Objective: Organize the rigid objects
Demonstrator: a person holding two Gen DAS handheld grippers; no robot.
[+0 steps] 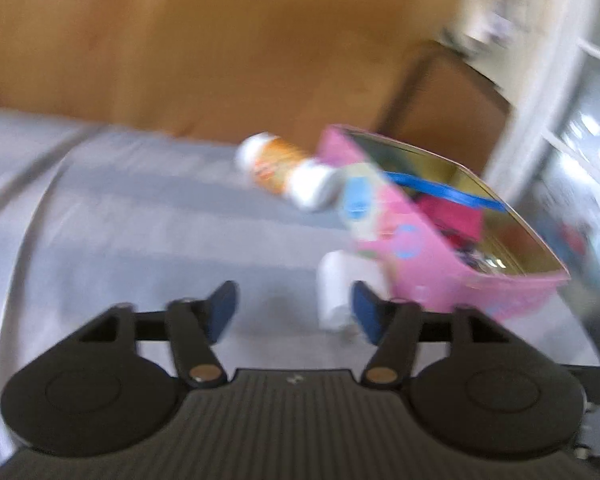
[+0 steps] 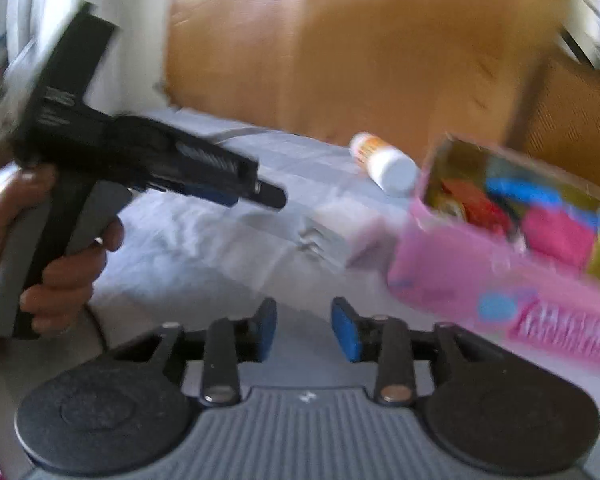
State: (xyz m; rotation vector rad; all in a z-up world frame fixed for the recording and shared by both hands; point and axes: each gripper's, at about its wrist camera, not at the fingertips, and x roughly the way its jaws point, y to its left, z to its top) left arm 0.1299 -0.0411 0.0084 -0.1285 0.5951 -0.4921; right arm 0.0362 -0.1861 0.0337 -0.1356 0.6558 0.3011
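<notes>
Left wrist view, blurred: my left gripper (image 1: 294,306) has its jaws apart with nothing between the blue pads. The open pink rectangular tin box (image 1: 432,264) is my landmark. It sits on the pale grey cloth-covered surface (image 1: 120,220) and already holds a blue strip-like piece (image 1: 444,192), a magenta block (image 1: 452,212) and some darker bits I can't identify. Two things are outside it: a white-capped bottle with an orange label (image 1: 288,170), lying on its side and touching or just beside the box's far corner, and a small white cylinder (image 1: 340,292), standing by the box's near wall, just beside my right pad.

Right wrist view, also blurred: my right gripper (image 2: 304,328) has its pads apart with a narrow gap, nothing in it, hovering near the box's front. The left gripper (image 2: 204,184) shows side-on, gripped by the person's hand (image 2: 52,264), well left of the box. Inside the box I see red, blue and magenta items. The bottle lies just behind the box's left corner.

My judgement: partly done. Several items are boxed, and at least the bottle and white cylinder are left.
</notes>
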